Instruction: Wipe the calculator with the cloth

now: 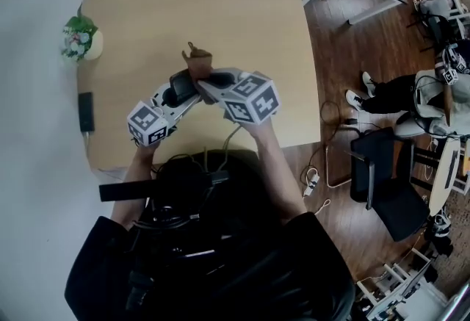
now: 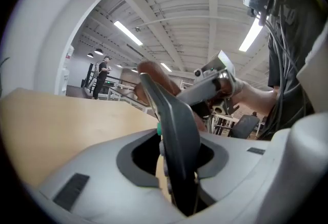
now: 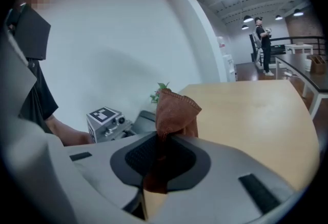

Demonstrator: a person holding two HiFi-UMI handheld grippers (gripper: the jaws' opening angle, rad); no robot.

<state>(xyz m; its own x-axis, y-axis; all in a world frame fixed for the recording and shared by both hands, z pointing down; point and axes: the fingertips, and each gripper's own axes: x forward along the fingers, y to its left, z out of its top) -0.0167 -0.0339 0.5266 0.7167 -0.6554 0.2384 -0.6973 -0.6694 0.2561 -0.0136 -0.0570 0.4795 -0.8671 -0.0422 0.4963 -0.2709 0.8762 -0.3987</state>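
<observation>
- L. hand-held gripper [image 2: 171, 161]: jaws closed on the calculator [image 2: 174, 130]. Unit is a dark grey slab seen edge-on, standing up out of the jaws and tilted slightly toward 11 o'clock.
- R. hand-held gripper [image 3: 161, 159]: jaws clamped on the cloth [image 3: 176, 110]. Cloth is rust-brown with a stitched hem, bunched, and sticks up past the jaw tips.
- Head view: both grippers are held above the near part of the worktop [image 1: 220, 11] with tips converging. L. comes in from 7 o'clock, R. from 4 o'clock.
- Calculator is off the worktop, carried in the L. jaws at the meeting point. Cloth peak shows at 12 o'clock of that point.
- L. gripper view: cloth sits directly behind the calculator's upper end, on its far side. Looks close against it, but contact can't be confirmed.
- R. gripper view: L. gripper's marker cube is at 9 o'clock of the cloth.
- Worktop is light wood w/ rounded corners.
- Other items on it: potted plant [image 1: 81, 39] at 10 o'clock of the grippers, near the far-left edge. Dark flat device [image 1: 86, 112] at 9 o'clock, by the left edge, type not readable.
- Both well apart from the grippers.
</observation>
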